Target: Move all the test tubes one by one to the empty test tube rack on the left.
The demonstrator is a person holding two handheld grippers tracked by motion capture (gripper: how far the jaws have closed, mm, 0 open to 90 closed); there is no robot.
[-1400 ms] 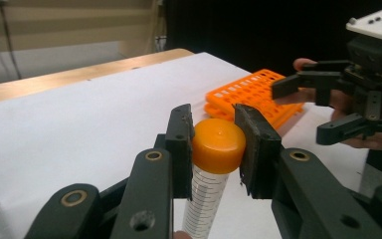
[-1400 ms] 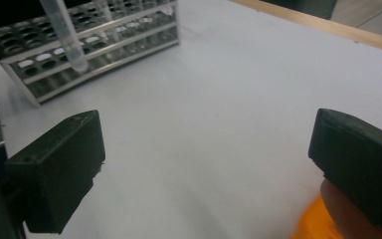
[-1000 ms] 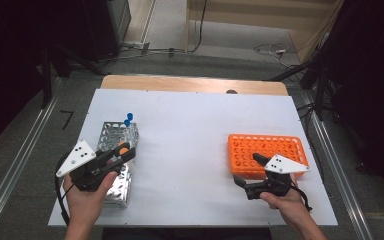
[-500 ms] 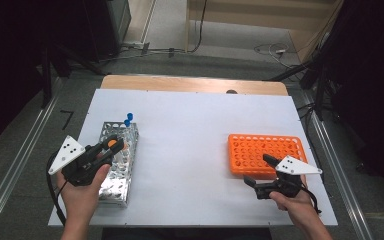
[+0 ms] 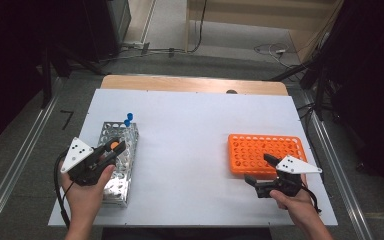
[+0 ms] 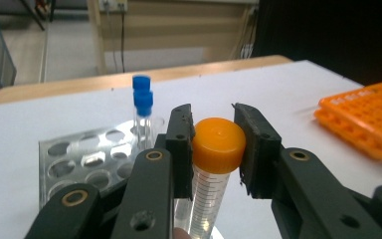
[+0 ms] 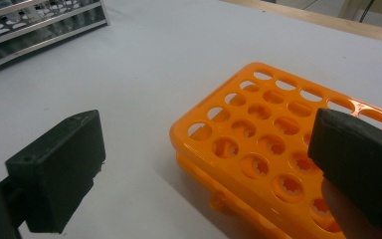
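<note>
My left gripper (image 5: 116, 147) is shut on a clear graduated tube with an orange cap (image 6: 218, 144), held upright over the metal tube rack (image 5: 111, 189). In the left gripper view the two jaws press the cap from both sides. Two blue-capped tubes (image 5: 128, 120) stand at the rack's far end. My right gripper (image 5: 257, 168) hangs open at the near left corner of the orange rack (image 5: 260, 142), whose holes (image 7: 258, 134) look empty. Nothing sits between its jaws (image 7: 204, 164).
The white table top (image 5: 190, 130) spreads between the two racks. A wooden strip (image 5: 190, 84) runs along its far edge. Metal rails (image 5: 20, 165) flank the table, and cables lie on the floor beyond.
Both hands have drawn back a little toward the near edge, the left one also shifting left with the orange-capped tube still gripped. The right gripper stays open.
</note>
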